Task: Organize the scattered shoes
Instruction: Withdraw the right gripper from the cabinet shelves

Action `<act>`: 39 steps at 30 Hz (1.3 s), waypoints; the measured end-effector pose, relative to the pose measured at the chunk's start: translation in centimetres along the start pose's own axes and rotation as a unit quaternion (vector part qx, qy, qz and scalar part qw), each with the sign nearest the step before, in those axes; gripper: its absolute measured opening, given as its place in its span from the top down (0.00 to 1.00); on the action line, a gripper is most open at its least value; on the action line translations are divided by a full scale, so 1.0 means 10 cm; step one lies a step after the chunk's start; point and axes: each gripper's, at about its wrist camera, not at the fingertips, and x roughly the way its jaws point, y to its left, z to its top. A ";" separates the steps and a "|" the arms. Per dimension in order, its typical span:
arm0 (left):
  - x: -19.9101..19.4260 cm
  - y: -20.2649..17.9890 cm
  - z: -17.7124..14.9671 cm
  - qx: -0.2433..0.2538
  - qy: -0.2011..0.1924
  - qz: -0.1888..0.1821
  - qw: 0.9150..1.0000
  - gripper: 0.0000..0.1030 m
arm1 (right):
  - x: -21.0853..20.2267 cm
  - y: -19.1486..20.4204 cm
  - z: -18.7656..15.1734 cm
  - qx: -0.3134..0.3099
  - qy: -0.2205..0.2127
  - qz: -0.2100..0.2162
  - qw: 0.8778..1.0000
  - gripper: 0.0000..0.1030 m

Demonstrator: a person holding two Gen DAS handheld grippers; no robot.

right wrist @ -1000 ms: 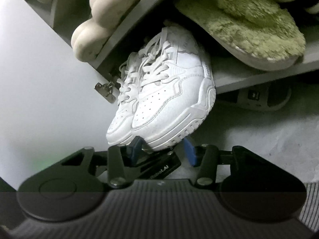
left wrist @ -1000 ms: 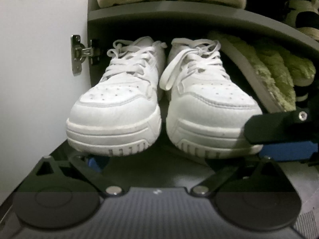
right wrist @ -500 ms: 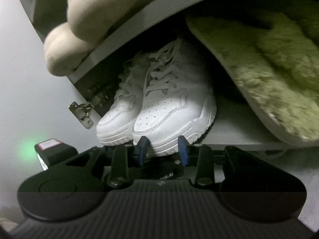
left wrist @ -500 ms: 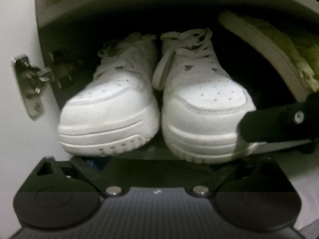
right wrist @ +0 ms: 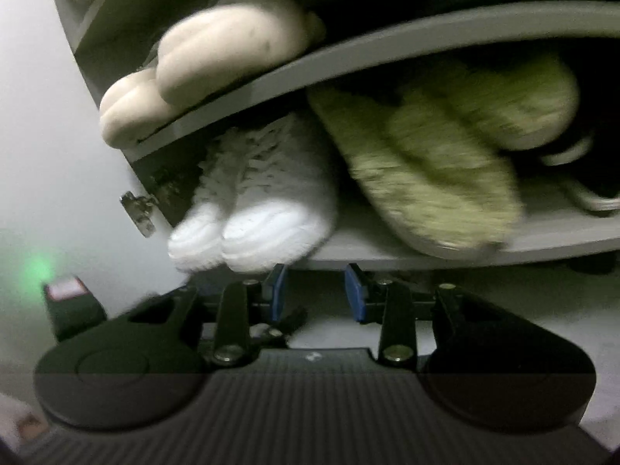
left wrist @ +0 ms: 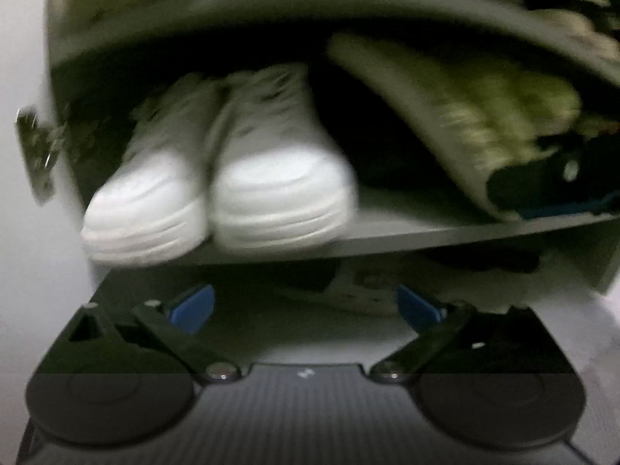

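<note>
Below the shelf [left wrist: 445, 236], left tool [left wrist: 306, 306] wide open, right tool [right wrist: 316, 290] open, both empty, white sneakers [left wrist: 217, 193] shelved.

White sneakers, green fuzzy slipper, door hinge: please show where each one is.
white sneakers [left wrist: 279, 190], left wrist view, right shoe's toe cap
green fuzzy slipper [right wrist: 438, 178], right wrist view, fuzzy insole
door hinge [right wrist: 139, 209], right wrist view, metal plate

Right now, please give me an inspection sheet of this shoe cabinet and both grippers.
Surface: grey shelf, partly bare between the shoes.
Job's things: white sneakers, side by side at the shelf's left end, toes over the front edge.
Clutter: green slippers on the same shelf; beige shoes on the shelf above.
Grippers: left gripper open, holding nothing; right gripper open, holding nothing.
Cables: nothing seen.
Surroundings: metal hinge; white door.
</note>
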 end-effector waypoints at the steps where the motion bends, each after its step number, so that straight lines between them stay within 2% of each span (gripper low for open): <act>1: -0.06 -0.05 0.03 -0.006 0.003 -0.006 1.000 0.01 | -0.17 -0.01 0.03 0.004 0.000 -0.019 1.000 0.64; 3: -0.37 -0.20 0.22 -0.026 0.016 -0.024 0.999 0.01 | -0.55 -0.03 0.10 0.012 -0.002 -0.055 0.998 0.64; 7: -0.93 -0.35 0.64 -0.017 0.036 -0.049 0.998 0.01 | -1.25 0.02 0.28 0.033 0.005 -0.105 0.994 0.64; 10: -1.37 -0.38 0.95 -0.012 0.033 -0.038 0.999 0.01 | -1.81 0.18 0.44 0.046 0.008 -0.138 0.989 0.64; 12: -1.81 -0.48 1.34 -0.003 0.036 -0.033 0.999 0.01 | -2.13 0.32 0.53 0.059 0.006 -0.167 0.984 0.64; 16: -2.51 -0.61 2.02 0.018 0.013 -0.048 0.999 0.01 | -2.98 0.63 0.84 0.125 -0.017 -0.213 0.969 0.64; 17: -2.67 -0.61 2.19 0.012 0.023 -0.055 0.998 0.01 | -3.06 0.67 0.88 0.133 -0.017 -0.214 0.968 0.64; 20: -3.21 -0.61 2.69 -0.002 0.041 -0.059 0.997 0.01 | -3.76 0.93 1.23 0.155 -0.011 -0.217 0.964 0.64; 24: -4.01 -0.63 3.34 -0.001 0.044 -0.053 0.998 0.01 | -4.57 1.23 1.70 0.151 -0.001 -0.219 0.964 0.64; 25: -4.10 -0.63 3.43 0.000 0.044 -0.050 0.998 0.00 | -4.78 1.29 1.82 0.153 0.001 -0.218 0.964 0.64; 27: -4.59 -0.63 3.90 -0.003 0.043 -0.031 0.999 0.00 | -5.14 1.42 2.07 0.156 0.009 -0.208 0.966 0.64; 30: -5.01 -0.65 4.33 -0.006 0.054 -0.018 0.998 0.00 | -5.61 1.60 2.42 0.134 0.020 -0.186 0.973 0.64; 32: -5.33 -0.67 4.61 -0.007 0.057 -0.022 0.998 0.00 | -5.91 1.71 2.66 0.117 0.026 -0.175 0.977 0.64; 35: -5.62 -0.69 4.82 -0.002 0.057 -0.027 0.998 0.00 | -6.24 1.80 2.96 0.098 0.030 -0.169 0.980 0.63; 39: -5.86 -0.66 4.98 0.004 0.070 -0.023 0.997 0.00 | -6.41 1.76 3.22 0.109 0.028 -0.181 0.977 0.63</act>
